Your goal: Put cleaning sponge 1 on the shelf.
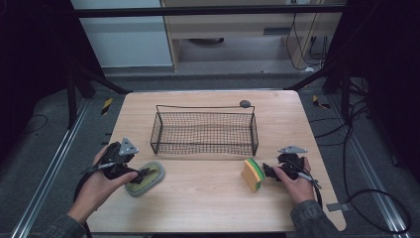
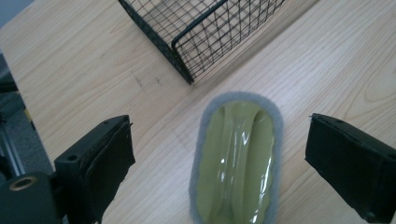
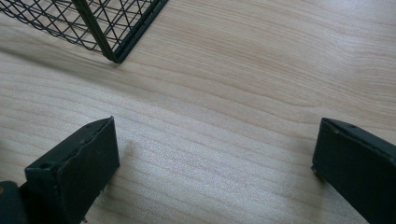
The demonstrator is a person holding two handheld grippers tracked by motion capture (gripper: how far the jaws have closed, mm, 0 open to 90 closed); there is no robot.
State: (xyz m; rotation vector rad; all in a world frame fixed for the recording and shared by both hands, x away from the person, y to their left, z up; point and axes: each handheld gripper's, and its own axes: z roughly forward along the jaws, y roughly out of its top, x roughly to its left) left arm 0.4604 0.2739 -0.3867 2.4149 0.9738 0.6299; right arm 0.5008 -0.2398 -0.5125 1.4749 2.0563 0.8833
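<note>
We see the left gripper (image 1: 143,175) low over the pale wooden table (image 1: 208,198), its jaws spread wide to either side of a flat oval scrubbing pad with a grey felt rim and a glossy yellow-green centre (image 2: 236,158); in the left gripper view (image 2: 219,163) neither jaw touches the pad, which lies flat on the wood just in front of the near left corner of the black wire mesh basket (image 1: 205,130). Our right gripper (image 1: 267,172) has its jaws just as wide apart with bare wood between them in the right gripper view (image 3: 215,158). From the high view its tips sit just beside a yellow sponge with a green scouring layer (image 1: 253,174), standing on edge near the basket's right front corner; we cannot tell whether they touch it
</note>
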